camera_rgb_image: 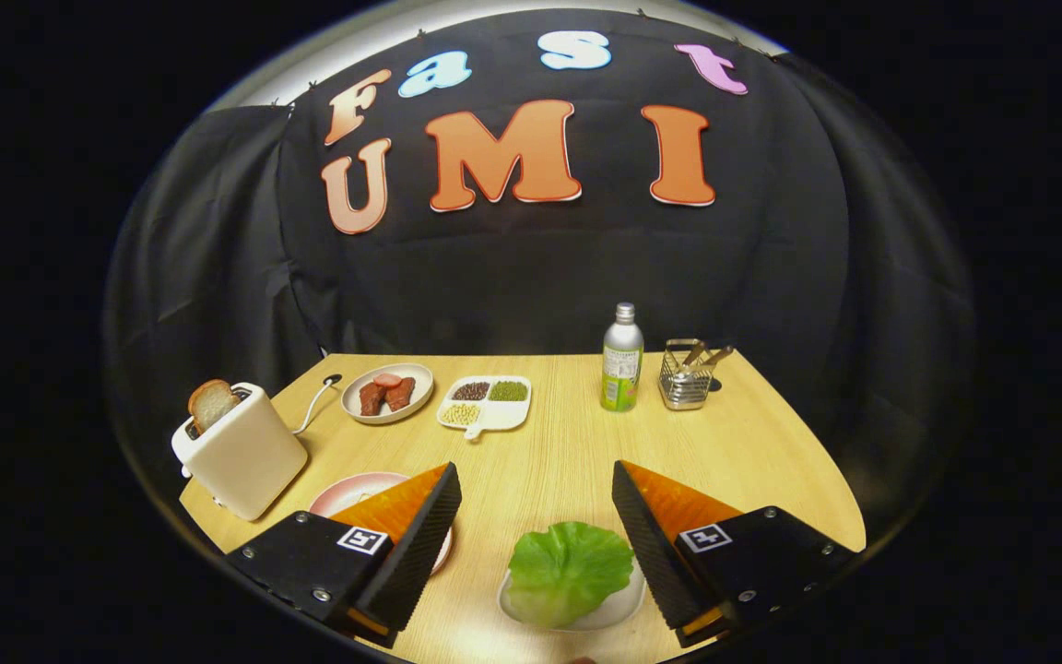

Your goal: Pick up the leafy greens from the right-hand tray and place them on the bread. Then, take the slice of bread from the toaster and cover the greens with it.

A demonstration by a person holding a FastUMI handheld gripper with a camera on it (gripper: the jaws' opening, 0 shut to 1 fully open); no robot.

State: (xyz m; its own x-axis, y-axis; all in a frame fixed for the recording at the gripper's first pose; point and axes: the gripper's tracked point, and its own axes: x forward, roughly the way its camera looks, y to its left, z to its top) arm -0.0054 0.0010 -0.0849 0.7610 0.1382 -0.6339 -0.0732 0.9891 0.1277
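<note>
Gripper view: the tongs point(536, 503) are spread wide and empty, above the thin green lettuce leaf point(570, 570) on its shallow white tray point(619, 610). If closed too shallow, the limp leaf could be missed or the tray dragged

- leafy greens point(570, 570): bright green, on white tray point(619, 610)
- toaster point(241, 452): cream; bread slice point(211, 404) tan, brown crust
- table point(568, 452): light wood grain
- far bottle point(622, 361): silver, green label
- near-left plate point(356, 491): pink

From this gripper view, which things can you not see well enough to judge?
- Pink plate: mostly behind one finger of the open gripper; any bread on it is hidden.
- Leafy greens cover their tray.
- Toaster hides most of the bread slice.
- Divided dish: contents too small.
</note>
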